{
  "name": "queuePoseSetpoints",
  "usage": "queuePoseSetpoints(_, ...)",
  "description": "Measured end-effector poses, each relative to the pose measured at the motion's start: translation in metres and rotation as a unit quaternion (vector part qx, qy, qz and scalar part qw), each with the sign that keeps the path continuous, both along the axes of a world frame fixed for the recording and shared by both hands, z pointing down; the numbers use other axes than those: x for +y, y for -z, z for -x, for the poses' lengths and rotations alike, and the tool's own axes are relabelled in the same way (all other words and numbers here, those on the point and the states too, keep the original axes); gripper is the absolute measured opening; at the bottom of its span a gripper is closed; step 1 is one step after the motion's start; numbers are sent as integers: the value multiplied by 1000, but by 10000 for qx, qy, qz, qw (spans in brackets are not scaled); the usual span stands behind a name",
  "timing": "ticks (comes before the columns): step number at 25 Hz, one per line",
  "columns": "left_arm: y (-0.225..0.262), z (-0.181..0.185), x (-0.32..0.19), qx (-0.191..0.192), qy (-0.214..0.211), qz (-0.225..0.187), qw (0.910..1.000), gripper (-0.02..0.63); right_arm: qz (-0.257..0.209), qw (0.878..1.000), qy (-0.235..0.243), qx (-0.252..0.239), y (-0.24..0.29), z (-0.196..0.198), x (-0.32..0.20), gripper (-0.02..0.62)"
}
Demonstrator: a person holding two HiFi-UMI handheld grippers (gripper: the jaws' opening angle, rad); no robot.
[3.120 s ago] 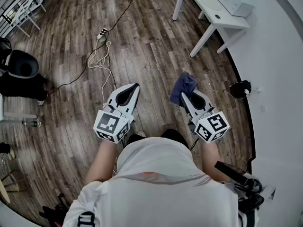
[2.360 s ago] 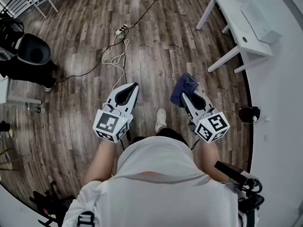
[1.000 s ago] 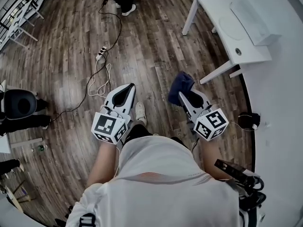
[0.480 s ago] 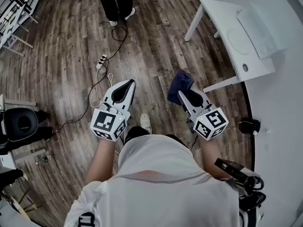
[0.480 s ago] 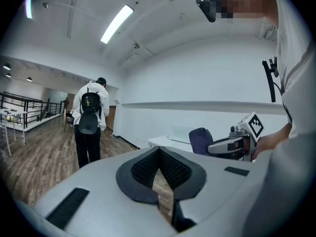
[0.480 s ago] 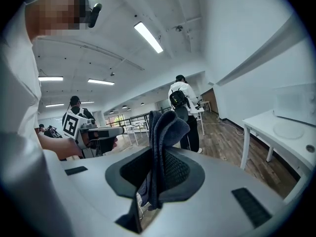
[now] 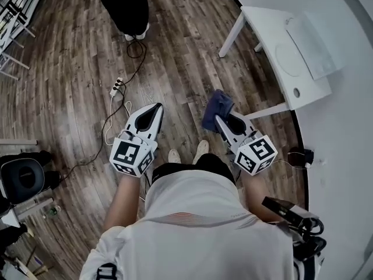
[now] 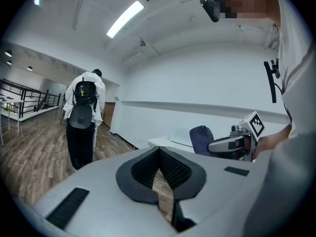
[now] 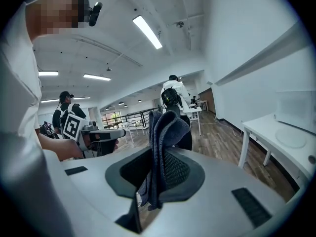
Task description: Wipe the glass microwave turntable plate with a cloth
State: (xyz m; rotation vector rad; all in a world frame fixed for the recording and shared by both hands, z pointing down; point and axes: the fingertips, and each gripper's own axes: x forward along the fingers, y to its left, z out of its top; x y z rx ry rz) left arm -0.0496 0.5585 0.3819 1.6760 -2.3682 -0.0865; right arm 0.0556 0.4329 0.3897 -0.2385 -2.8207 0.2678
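Head view: the left tongs (image 7: 155, 108) hang over the floor (image 7: 175, 51), shut and empty. The right tongs (image 7: 219, 119) clamp the cloth (image 7: 214, 105). At 1 o'clock, well apart from both, the counter (image 7: 262, 25) bears a faint disc, probably the plate (image 7: 288, 57).

Left gripper view: the left tongs' pads meet with nothing between them.

Right gripper view: the cloth (image 9: 165, 127) stands bunched between the jaws, and the plate (image 9: 291, 137) lies at 3 o'clock.

The job now seems to be closing in on the counter. Keep the clamp firm, lay a broad fold flat on the glass, and steady the rim with the left tongs so it doesn't slide.
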Motion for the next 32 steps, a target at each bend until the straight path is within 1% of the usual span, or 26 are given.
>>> queuePoseSetpoints(5, -6, 17, -34, -4, -124, 7, 9999, 11, 64, 9999, -8, 119, -15, 15, -23, 61)
queuePoseSetpoints(11, 0, 45, -87, -89, -101, -4, 9999, 11, 80, 10000, 3, -6, -12, 42, -76, 61)
queuePoseSetpoints(14, 1, 62, -125, -178, -144, 23, 9997, 10, 56, 9999, -4, -92, -9, 59, -113, 61)
queuePoseSetpoints(18, 9, 84, -183, -276, -124, -60, 9995, 11, 19, 9999, 31, -145, -6, 85, -171, 61)
queuePoseSetpoints(21, 11, 103, -218, -270, -73, -27, 9996, 10, 4, 9997, 72, -244, 2, 109, -211, 61)
queuePoseSetpoints(23, 11, 111, -241, -239, -69, -2, 9997, 11, 4, 9996, 44, -281, 7, 119, -237, 61)
queuePoseSetpoints(25, 12, 115, -269, -247, -124, 28, 9996, 11, 20, 9995, -52, -301, 7, 123, -268, 61)
queuePoseSetpoints(28, 13, 119, -327, -268, -299, 57, 9992, 11, 54, 9991, -295, -301, 4, 120, -326, 61)
queuePoseSetpoints(32, 13, 116, -409, -271, -907, 85, 9955, 11, 98, 9947, -973, -313, 1, 101, -396, 61)
